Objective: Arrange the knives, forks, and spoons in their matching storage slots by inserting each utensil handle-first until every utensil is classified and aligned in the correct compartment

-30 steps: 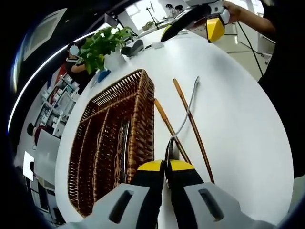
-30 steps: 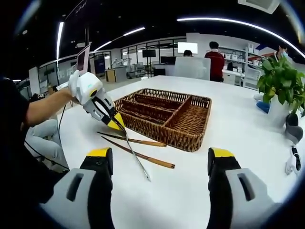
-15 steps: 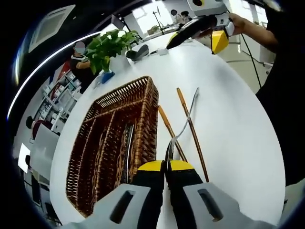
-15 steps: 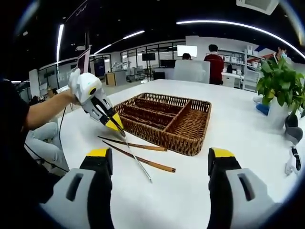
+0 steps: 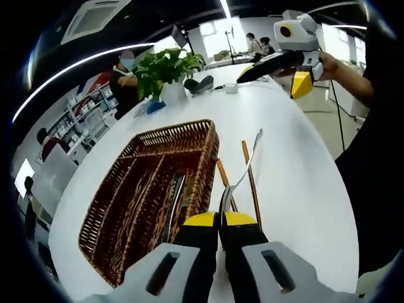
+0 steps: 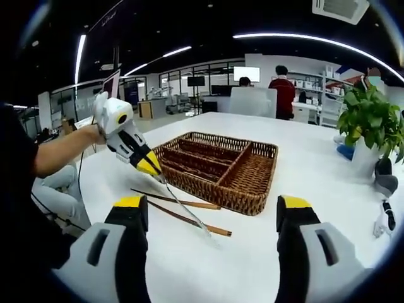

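The left gripper (image 5: 219, 218) is clamping a metal utensil (image 5: 243, 169) by one end, its yellow-tipped jaws pressed together with the steel between them; the far end looks like a slim handle, so the jaws are probably gripping the head, though that end is hidden. In the right gripper view the same gripper (image 6: 153, 171) is holding the utensil (image 6: 186, 211) slanting down, its free tip hanging just above the white tabletop (image 6: 328, 170). Against the frames of a second ago, the utensil is rising: its tip was then lying on the tabletop across the two wooden chopsticks (image 6: 183, 211), and it is now sitting higher and closer to the wicker tray (image 6: 218, 164), whose near rim is just beside it. Judgement: the pick is done and the carry toward a slot is beginning. In the left gripper view the tray (image 5: 148, 189) is already holding dark utensils (image 5: 173, 205) in one long compartment. The chopsticks (image 5: 251, 183) are lying unmoved beside the tray. The right gripper (image 6: 214, 211) is standing wide apart and holding nothing, well clear of the work. A potted plant (image 6: 369, 123) is standing beyond.
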A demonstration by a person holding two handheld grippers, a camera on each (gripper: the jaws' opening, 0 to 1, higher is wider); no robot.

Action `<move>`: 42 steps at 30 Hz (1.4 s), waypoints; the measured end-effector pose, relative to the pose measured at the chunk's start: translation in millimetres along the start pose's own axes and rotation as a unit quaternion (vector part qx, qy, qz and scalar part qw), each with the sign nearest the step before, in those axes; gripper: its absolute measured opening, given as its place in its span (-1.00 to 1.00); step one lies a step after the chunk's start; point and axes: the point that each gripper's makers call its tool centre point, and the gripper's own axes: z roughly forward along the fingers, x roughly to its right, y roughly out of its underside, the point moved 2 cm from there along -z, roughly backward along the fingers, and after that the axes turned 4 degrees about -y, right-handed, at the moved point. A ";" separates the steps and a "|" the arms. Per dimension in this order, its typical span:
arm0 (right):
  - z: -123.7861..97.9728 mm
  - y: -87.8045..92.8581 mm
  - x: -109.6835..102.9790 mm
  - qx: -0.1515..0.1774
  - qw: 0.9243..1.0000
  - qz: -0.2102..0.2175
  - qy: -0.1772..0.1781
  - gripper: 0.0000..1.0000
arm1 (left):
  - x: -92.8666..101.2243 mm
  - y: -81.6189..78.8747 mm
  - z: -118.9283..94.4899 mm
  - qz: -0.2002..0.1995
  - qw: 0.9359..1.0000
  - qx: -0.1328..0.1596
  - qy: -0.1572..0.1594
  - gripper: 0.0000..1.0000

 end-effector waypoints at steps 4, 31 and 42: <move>-0.3 -1.3 1.7 0.002 1.000 0.005 0.005 0.79 | -9.8 -1.0 -5.4 -0.029 1.000 0.008 -0.004 -0.99; 8.7 -12.3 -2.7 0.009 1.000 0.003 -0.005 0.99 | -108.8 4.7 -33.6 -0.181 0.980 0.017 -0.079 -0.98; 13.1 -11.5 -1.3 -0.004 1.000 -0.006 -0.003 0.97 | -161.9 17.2 -29.0 -0.232 0.965 0.001 -0.125 -0.98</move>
